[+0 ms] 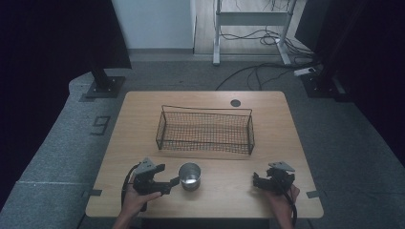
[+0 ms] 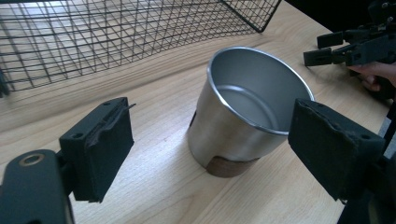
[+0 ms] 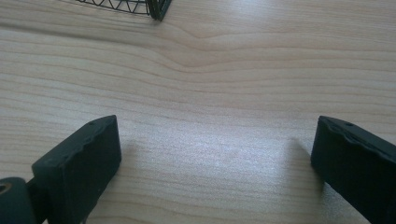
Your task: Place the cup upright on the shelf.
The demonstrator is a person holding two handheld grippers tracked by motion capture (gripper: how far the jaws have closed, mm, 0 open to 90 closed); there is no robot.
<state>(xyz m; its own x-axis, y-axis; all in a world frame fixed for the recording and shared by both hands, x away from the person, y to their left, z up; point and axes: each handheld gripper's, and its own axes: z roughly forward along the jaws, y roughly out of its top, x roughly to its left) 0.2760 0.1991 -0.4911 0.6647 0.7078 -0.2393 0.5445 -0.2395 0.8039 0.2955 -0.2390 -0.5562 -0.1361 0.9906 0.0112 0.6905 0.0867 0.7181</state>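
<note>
A silver metal cup (image 1: 190,176) stands upright and empty on the wooden table (image 1: 143,124), in front of a black wire basket (image 1: 205,130). My left gripper (image 1: 168,184) is open just left of the cup. In the left gripper view the cup (image 2: 243,109) stands just ahead of the two black pads (image 2: 95,147), nearer the right one, and not touched by either. My right gripper (image 1: 258,181) is open near the table's front right, over bare wood; its pads (image 3: 81,163) hold nothing.
The wire basket is empty and lies across the middle of the table; its mesh (image 2: 116,32) is behind the cup and its corner (image 3: 156,7) is ahead of the right gripper. A dark round grommet (image 1: 235,102) sits at the far edge. Cables lie on the floor beyond.
</note>
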